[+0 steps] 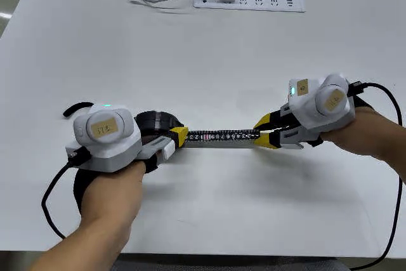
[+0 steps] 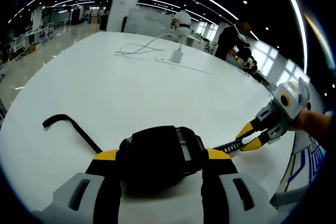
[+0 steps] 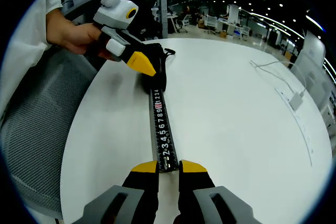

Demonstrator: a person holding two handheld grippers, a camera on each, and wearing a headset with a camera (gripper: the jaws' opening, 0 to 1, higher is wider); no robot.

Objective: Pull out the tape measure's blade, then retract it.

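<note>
Tape measure [image 1: 158,123] body is clamped in my left tongs [image 2: 163,157], which are closed on both its sides. Its blade [image 1: 222,136] runs straight from there to my right tongs [image 3: 168,167], which are pinched on the blade's free end. The body rests on the white counter [image 1: 209,214]. The blade spans the gap between the two tongs, low over the surface; can't tell if it touches.

I judge the blade only partly out. To do the pull well:
- Hold the left tongs firm so the body doesn't slide.
- Draw the right tongs straight away along the blade's own line, level, with no twist, or the blade will kink or slip the pinch.
- For the return, walk the right tongs back toward the left instead of letting go, so it doesn't snap in.

Looks: chunky black body, and a black blade with white numerals and one red-marked patch nearer the left tongs. A black strap [image 2: 68,124] trails on the counter beyond the left tongs.
</note>
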